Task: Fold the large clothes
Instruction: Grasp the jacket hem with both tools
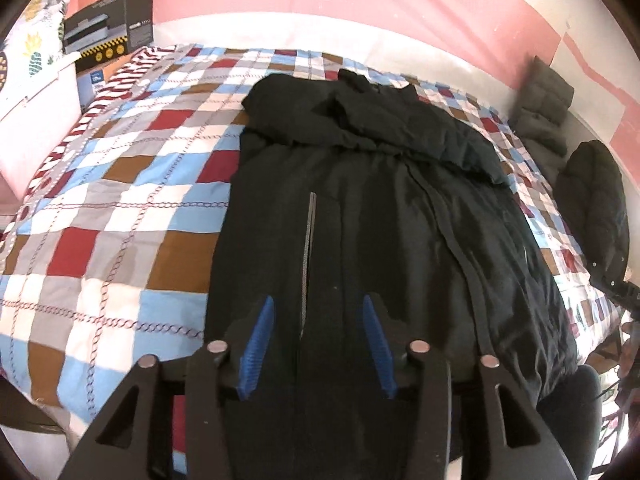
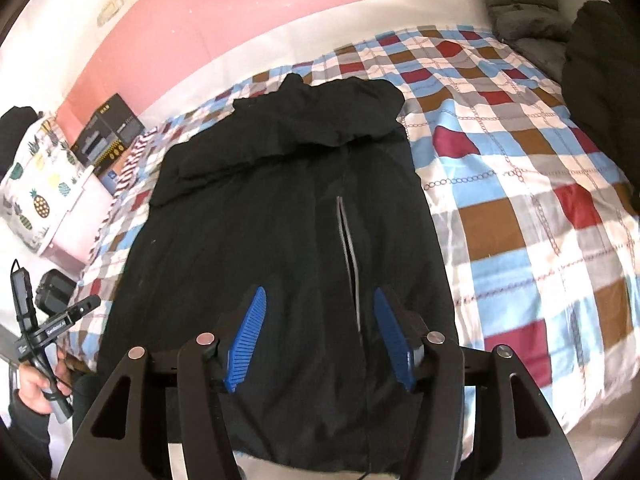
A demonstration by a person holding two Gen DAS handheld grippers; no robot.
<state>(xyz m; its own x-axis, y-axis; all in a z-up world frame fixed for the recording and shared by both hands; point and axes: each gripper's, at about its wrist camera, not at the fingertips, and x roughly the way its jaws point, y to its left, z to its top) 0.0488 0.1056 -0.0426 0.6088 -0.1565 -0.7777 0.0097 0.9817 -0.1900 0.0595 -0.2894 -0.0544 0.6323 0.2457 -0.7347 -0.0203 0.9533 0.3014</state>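
We are hovering both grippers, left gripper (image 1: 318, 312) and right gripper (image 2: 318, 304), with jaws standing partly apart and gripping nothing, above the near hem of the black jacket (image 1: 360, 200). It is lying on the checked bedspread (image 1: 120, 160), its long axis running straight away from us toward the bunched-up collar end. Both hands are sitting about equally near that hem, the left over one pocket zip (image 1: 308, 260) and the right over another (image 2: 348, 248).

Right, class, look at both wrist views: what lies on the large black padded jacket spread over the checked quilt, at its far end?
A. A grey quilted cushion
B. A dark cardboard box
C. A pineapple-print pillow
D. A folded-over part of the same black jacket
D: on the large black padded jacket, its own black fabric is doubled back in a bunched band over the checked quilt.
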